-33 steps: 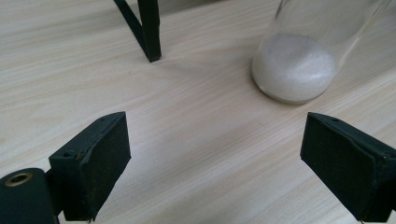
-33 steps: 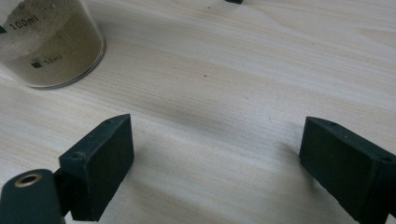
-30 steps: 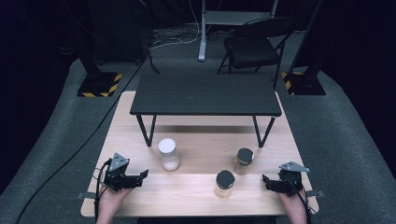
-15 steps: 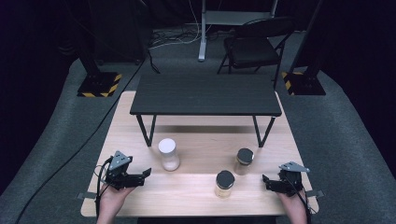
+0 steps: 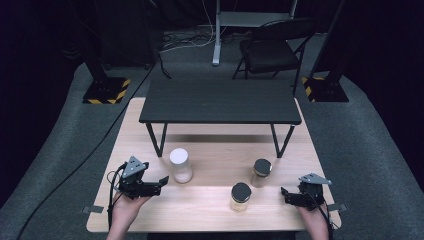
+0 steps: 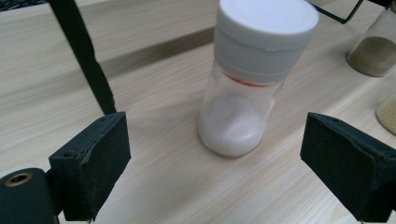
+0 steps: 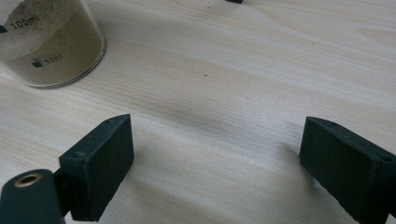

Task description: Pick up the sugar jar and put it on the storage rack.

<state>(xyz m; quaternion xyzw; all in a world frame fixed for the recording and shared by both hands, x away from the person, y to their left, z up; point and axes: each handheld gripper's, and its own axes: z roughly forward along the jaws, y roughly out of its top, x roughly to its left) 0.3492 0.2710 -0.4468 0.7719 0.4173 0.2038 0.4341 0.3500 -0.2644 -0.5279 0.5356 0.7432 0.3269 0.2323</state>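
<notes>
A clear jar with a white lid (image 5: 180,166) and white powder stands on the wooden table (image 5: 210,210). In the left gripper view this jar (image 6: 247,79) is upright just beyond the jaws, lined up with the gap but apart from the pads. My left gripper (image 5: 162,181) (image 6: 217,126) is open and holds nothing. Two black-lidded jars of tan powder (image 5: 261,173) (image 5: 240,196) stand to the right. My right gripper (image 5: 286,195) (image 7: 215,135) rests open near the front right corner, with a tan-powder jar (image 7: 46,42) ahead of it and to its left.
A low black table (image 5: 220,102) on thin legs stands on the far half of the wooden table; one leg (image 6: 84,56) rises close to the left of the white-lidded jar. Beyond are a chair (image 5: 272,50) and stands on the grey floor.
My left gripper has risen a little and moved closer to the white-lidded jar. The right gripper and all the jars have stayed where they were.
</notes>
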